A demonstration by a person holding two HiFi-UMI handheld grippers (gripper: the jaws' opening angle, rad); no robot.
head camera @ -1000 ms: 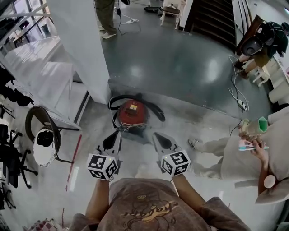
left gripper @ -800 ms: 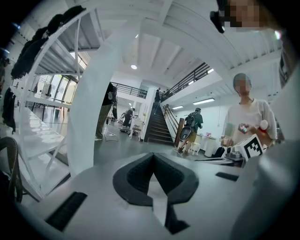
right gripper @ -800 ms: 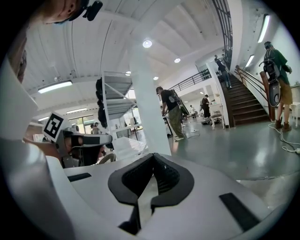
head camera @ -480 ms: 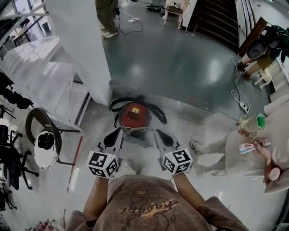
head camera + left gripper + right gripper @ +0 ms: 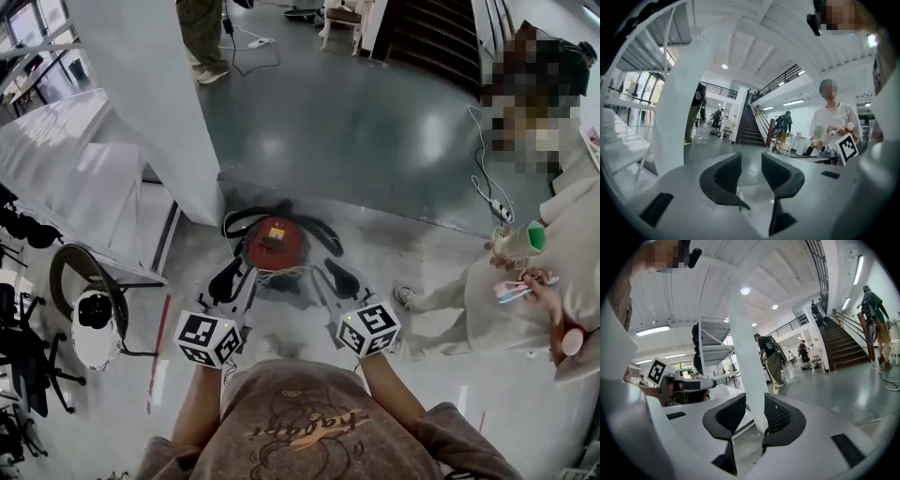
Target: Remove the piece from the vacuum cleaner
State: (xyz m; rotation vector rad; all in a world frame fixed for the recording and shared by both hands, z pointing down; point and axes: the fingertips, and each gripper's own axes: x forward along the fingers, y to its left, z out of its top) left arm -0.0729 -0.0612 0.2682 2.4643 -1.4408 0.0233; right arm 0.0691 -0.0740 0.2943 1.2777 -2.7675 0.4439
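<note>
The red vacuum cleaner (image 5: 275, 238) stands on the grey floor (image 5: 375, 131) at the foot of a white pillar (image 5: 150, 103). Its round drum is closed on top, so what is inside cannot be seen, and a black hose (image 5: 321, 231) curls around it. The left gripper (image 5: 234, 272) and the right gripper (image 5: 331, 274) are just in front of it, one on each side, not touching it. Both pairs of jaws have just been opening and stand apart with nothing between them. At the right a person holds a green cup (image 5: 535, 237); its content does not show.
</note>
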